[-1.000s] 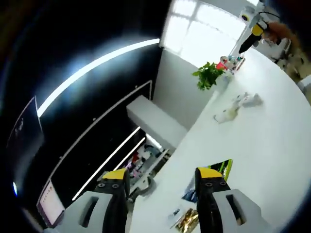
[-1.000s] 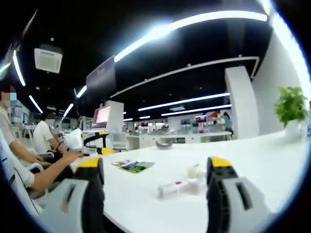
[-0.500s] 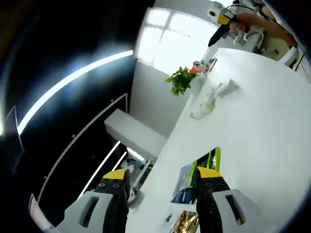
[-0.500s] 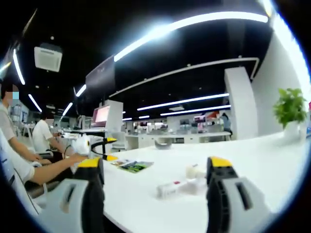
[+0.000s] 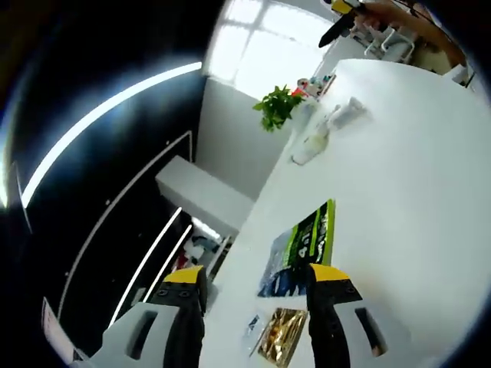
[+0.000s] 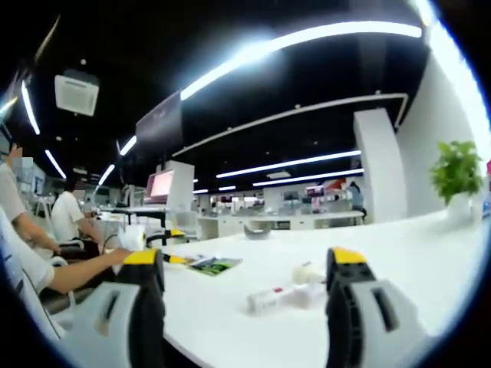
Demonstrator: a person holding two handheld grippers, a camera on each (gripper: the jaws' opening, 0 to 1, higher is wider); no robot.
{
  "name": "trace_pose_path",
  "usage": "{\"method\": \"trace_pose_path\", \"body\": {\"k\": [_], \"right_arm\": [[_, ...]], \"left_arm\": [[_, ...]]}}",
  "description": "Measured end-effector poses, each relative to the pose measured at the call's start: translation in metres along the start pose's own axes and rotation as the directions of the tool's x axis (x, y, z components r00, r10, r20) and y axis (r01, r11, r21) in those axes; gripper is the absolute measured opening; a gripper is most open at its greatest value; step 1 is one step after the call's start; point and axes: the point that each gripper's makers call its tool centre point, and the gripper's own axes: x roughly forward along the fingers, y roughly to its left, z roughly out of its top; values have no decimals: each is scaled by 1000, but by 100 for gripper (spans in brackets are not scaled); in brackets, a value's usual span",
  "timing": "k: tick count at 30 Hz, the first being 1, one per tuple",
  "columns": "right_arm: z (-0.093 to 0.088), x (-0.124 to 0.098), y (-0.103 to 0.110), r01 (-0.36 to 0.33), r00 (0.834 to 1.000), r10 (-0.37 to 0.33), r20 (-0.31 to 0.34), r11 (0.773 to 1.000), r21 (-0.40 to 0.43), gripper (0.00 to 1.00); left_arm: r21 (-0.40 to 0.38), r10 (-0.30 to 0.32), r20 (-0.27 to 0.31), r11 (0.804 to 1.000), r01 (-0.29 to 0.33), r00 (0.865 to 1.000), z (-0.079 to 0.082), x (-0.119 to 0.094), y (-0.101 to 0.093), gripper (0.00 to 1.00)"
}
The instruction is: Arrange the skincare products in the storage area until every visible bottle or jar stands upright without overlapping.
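In the left gripper view, the left gripper (image 5: pixel 253 287) is hanging above the near edge of a white table (image 5: pixel 414 199), its two yellow-tipped jaws standing apart with nothing between them. Just past the jaws a green and black leaflet (image 5: pixel 301 247) is lying flat on the tabletop, and a gold foil sachet (image 5: pixel 279 336) is resting beside it, close to the right jaw. Farther along the table, two skincare tubes (image 5: pixel 326 130) are lying on their sides, close together, near a potted plant (image 5: pixel 276 106). Beyond the plant a small cluster of bottles (image 5: pixel 316 83) is standing at the table's far end, too small to tell apart. The right gripper (image 5: pixel 344 19) is showing at the upper edge, above the table.

In the right gripper view, the right gripper (image 6: pixel 247 268) is hovering low over the same table (image 6: pixel 399 253) with its jaws spread wide and empty. Between them the skincare tubes (image 6: pixel 285 290) are lying on their sides, touching or nearly so. To the left the leaflet (image 6: pixel 209 264) is lying flat, with the left gripper (image 6: pixel 149 239) just behind it in a person's hand. The potted plant (image 6: pixel 456 172) is standing at the right.
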Motion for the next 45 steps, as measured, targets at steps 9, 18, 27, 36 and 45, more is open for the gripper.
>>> {"method": "trace_pose_path", "body": {"k": [9,18,27,36,45], "right_arm": [[2,-4,4,-8,1000,8,6,1000,-3,87],[6,-11,6,-8,1000,8,21,1000,-9,88],[7,-14,3,-2,1000,2,26,1000,-9,88],[11,-17,1,7,999,-7,39,1000,-14,88],[11,-19,1,11,999,-11,40,1000,-12,88]], "left_arm": [[-6,-64,-3,998,64,998,-15,8,-4,48],[20,-77,-23,997,77,997,-25,11,-3,48],[132,-138,31,982,133,990,-20,16,-15,31],[194,-156,47,970,144,987,-19,21,-17,22],[171,-229,31,960,221,973,-21,19,-32,1]]}}
